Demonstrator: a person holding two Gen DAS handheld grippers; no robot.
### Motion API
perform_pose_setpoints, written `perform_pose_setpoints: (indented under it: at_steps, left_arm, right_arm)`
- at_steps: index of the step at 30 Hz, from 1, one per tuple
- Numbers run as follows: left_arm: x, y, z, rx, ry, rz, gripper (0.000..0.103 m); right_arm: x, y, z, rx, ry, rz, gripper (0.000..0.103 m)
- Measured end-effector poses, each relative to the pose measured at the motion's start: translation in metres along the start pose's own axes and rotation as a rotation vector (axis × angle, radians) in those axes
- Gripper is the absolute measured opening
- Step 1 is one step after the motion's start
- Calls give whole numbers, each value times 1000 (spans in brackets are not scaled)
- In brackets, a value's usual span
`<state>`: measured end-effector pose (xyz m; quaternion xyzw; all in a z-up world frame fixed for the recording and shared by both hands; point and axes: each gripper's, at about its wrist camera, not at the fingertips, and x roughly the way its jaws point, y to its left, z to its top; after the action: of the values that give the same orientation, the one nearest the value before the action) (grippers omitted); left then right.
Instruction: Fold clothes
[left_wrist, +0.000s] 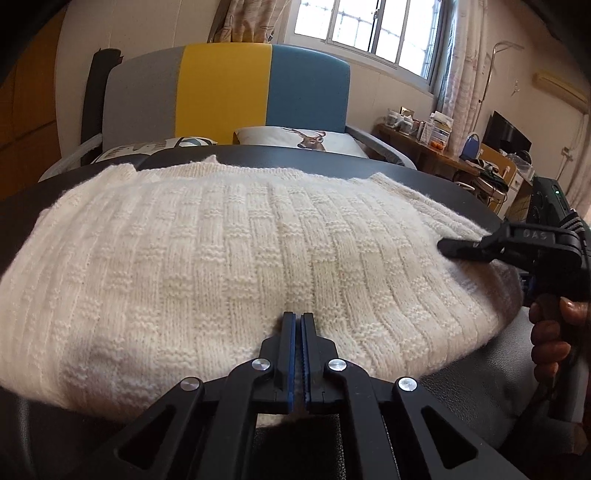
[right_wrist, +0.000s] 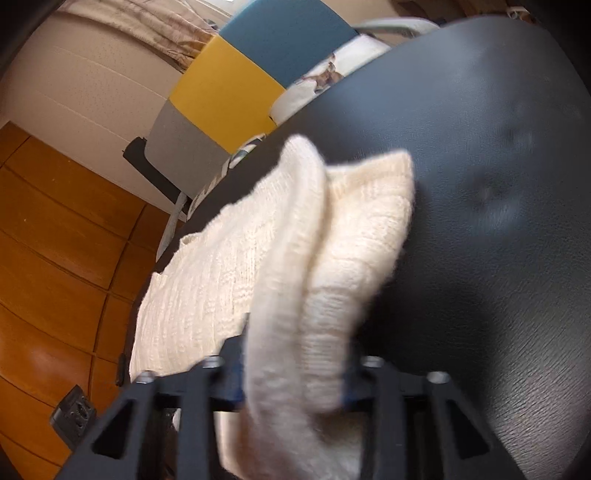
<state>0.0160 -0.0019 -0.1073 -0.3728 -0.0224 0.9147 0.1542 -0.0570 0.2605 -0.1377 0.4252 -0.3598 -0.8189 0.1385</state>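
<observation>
The left gripper sits closest to the lens, its jaws pressed together on the near edge of a cream knitted sweater. The sweater lies spread over a black table. At its right edge the right gripper, held by a hand, has a thick fold of the knit bunched between its jaws; whether the pads press on it cannot be told through the blur. A bed headboard stands behind.
</observation>
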Motion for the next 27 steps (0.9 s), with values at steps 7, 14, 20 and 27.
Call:
perform_pose_setpoints:
  at_steps: [7, 14, 20, 27]
  left_arm:
    - [2, 7, 5, -64, 30, -19, 4]
    - [2, 17, 11, -131, 78, -33, 4]
    - [-6, 18, 14, -123, 101, -32, 4]
    - [-25, 32, 20, -133, 83, 16, 4]
  right_arm:
    - [-6, -7, 0, 119, -1, 67, 24]
    - [-20, 0, 5, 169, -13, 103, 23]
    - [-34, 7, 12, 201, -17, 104, 23]
    - [-57, 1, 18, 236, -56, 68, 23]
